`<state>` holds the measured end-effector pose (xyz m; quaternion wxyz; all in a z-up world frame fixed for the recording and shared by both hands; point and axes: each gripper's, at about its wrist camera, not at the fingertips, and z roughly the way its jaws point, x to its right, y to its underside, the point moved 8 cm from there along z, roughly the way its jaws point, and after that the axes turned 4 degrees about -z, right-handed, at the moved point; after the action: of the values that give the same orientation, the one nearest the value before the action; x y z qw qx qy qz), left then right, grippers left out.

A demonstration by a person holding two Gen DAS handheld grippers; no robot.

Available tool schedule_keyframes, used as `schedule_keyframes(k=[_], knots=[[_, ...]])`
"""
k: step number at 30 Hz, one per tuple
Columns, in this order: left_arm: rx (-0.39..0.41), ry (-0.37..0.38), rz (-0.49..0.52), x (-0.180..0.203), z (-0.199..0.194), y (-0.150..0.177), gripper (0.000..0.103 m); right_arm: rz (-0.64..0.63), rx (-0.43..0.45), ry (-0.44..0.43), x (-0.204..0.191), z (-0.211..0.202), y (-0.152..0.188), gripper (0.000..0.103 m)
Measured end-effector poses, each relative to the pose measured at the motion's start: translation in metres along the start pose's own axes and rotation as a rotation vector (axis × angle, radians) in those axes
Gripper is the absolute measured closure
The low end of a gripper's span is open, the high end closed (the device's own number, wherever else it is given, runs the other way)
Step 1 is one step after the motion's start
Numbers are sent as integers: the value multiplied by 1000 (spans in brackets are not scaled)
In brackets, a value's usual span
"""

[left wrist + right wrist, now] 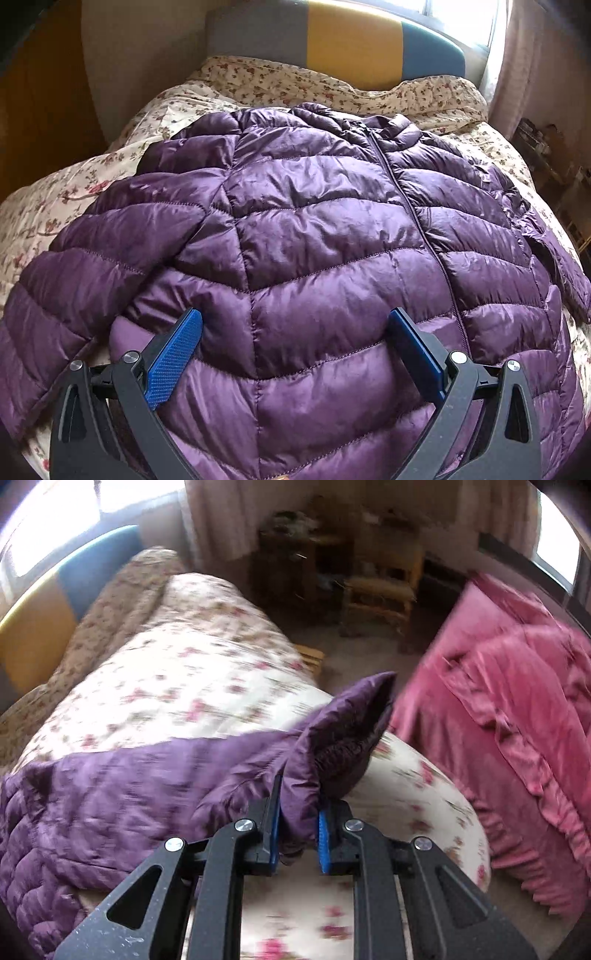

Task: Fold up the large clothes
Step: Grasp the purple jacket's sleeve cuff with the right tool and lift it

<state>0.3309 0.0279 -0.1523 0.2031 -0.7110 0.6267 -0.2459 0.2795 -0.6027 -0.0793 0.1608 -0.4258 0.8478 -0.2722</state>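
- Jaws of the right gripper (297, 834) pinch the cuff end of the purple jacket's sleeve (332, 738), lifted clear of the bed (177, 657).
- Jaws of the left gripper (295, 332) stand spread over the purple jacket (314, 229), pinching nothing.
- Spread front-up and zipped, the jacket has its collar toward the headboard (351, 40) and its hem nearest the left gripper.
- My guess: the sleeve trails back to the body, so folding means carrying it inward across the chest.

The right wrist view is smeared with blur, so the floral quilt (177, 672) and the far furniture (376, 590) lose detail, while the purple jacket (314, 229) is cut off at the left wrist view's near edge.
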Motion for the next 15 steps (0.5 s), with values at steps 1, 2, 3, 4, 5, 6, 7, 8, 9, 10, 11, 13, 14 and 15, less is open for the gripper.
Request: schedule_keyframes(k=[1,2,3,4,5,6,7,8,9,10,11,13,14,15], knots=[[0,2,0,0,1,-1,3,-31,13,-21,-18,-4,-3,89],[0,4,-4,-1,2,-1,3,-65,25,-44,-38,-8,-5,89],[-2,8,-9,-2,2,-2,3,-91,33,-58,-53,-10,-7,89],[-8,15,-16,-3,4,-2,3,-124,41,-79,-74,-13,-8,90],[-10,17,-20,-3,5,-2,3,-144,44,-94,-88,-14,-7,90],[-10,17,-22,-4,5,-2,3,-177,48,-120,-113,-15,-6,90],[-13,22,-25,-5,6,-2,3,-193,49,-135,-126,-16,-4,90],[-19,26,-28,-6,7,-3,3,-221,47,-159,-149,-17,-1,90],[-20,25,-30,-7,8,-3,3,-239,46,-172,-163,-17,2,90],[-20,31,-32,-8,9,-4,3,-264,43,-194,-183,-17,6,90],[-20,38,-36,-9,10,-4,3,-285,41,-212,-199,-16,11,90],[-21,54,-49,-11,10,-4,3,-328,34,-246,-233,-16,20,90],[-20,62,-56,-12,10,-4,3,-345,31,-259,-246,-17,24,90],[-17,63,-61,-14,10,-5,3,-367,27,-281,-264,-18,30,90]])
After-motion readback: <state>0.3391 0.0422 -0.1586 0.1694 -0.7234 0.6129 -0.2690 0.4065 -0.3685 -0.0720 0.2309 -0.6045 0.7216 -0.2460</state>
